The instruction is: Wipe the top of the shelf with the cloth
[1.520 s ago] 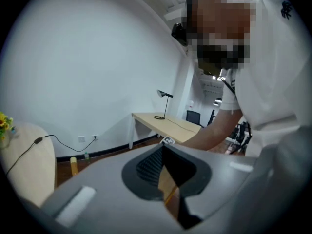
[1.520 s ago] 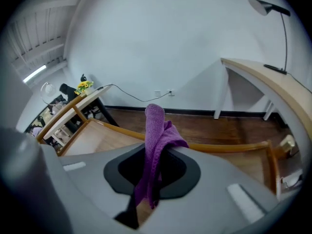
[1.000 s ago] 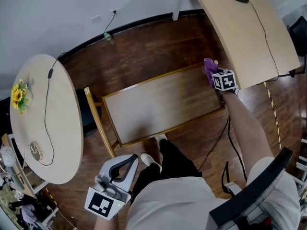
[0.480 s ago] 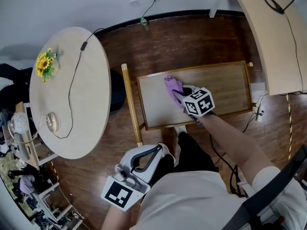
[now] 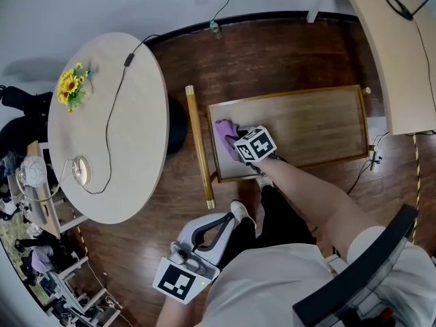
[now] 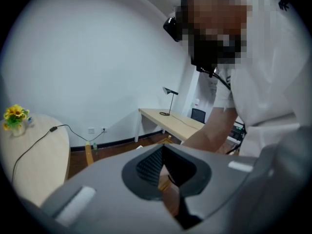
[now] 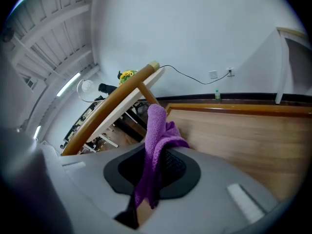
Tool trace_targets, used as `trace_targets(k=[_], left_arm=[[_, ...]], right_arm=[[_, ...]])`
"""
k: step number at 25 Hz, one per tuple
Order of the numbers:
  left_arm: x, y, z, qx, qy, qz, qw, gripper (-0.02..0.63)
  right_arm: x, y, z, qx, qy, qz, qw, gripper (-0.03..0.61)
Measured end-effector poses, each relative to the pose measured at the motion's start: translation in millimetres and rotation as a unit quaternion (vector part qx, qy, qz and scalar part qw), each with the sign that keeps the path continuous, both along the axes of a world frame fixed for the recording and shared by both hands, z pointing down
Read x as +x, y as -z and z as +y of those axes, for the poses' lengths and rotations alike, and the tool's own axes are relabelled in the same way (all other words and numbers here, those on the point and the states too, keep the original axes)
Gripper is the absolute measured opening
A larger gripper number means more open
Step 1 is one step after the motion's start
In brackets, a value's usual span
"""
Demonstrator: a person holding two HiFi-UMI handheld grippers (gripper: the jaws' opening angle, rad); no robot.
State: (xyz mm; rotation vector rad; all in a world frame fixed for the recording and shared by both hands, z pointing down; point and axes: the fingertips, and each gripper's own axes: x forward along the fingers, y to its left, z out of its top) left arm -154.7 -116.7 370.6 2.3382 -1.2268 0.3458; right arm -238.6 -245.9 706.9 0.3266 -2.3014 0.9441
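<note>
Checking in from the remote station. My right gripper (image 5: 238,140) has its fingers clamped tight on the purple cloth (image 5: 225,129). In the right gripper view the cloth (image 7: 158,135) comes up out of the pinched fingers (image 7: 171,165) and flops over the top, so there's no gap showing between them at all. From the head view the cloth is pressed down on the wooden shelf top (image 5: 313,122), way over at its 9 o'clock end, just inside the raised edge and near the corner. The long wooden handle bar (image 5: 198,146) of the shelf runs along just past that end, at about 9 o'clock from the cloth. My left gripper (image 5: 212,227) is doing nothing, hanging low at roughly 6 o'clock in the head view, over the dark wood floor (image 5: 272,53) and well apart from the shelf. In the left gripper view its fingers (image 6: 151,167) are pulled in close, only a thin sliver between them and nothing held. A round table (image 5: 102,148) sits out at 9 o'clock of the shelf with some yellow flowers (image 5: 70,87) and a black cable (image 5: 112,107) on it, and a long desk (image 5: 402,53) is at about 2 o'clock.
</note>
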Motion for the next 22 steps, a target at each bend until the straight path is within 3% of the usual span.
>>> trace_targets(k=[5, 10, 16, 22], left_arm=[[4.4, -3.4, -8.7, -0.002, -0.017, 0.014, 0.9998, 0.021], [24.0, -2.9, -23.7, 0.007, -0.054, 0.024, 0.9982, 0.021], [52.7, 0.5, -33.6, 0.011, -0.092, 0.025, 0.9954, 0.021], [73.9, 2.6, -36.3, 0.007, -0.114, 0.023, 0.9932, 0.021]], right_arm=[[82.1, -14.3, -32.4, 0.023, -0.036, 0.046, 0.998, 0.051], [194.2, -20.3, -76.7, 0.050, -0.099, 0.098, 0.989, 0.051], [351.0, -25.9, -121.9, 0.057, -0.201, 0.163, 0.964, 0.051], [478.4, -20.8, -152.3, 0.076, -0.236, 0.248, 0.937, 0.051]])
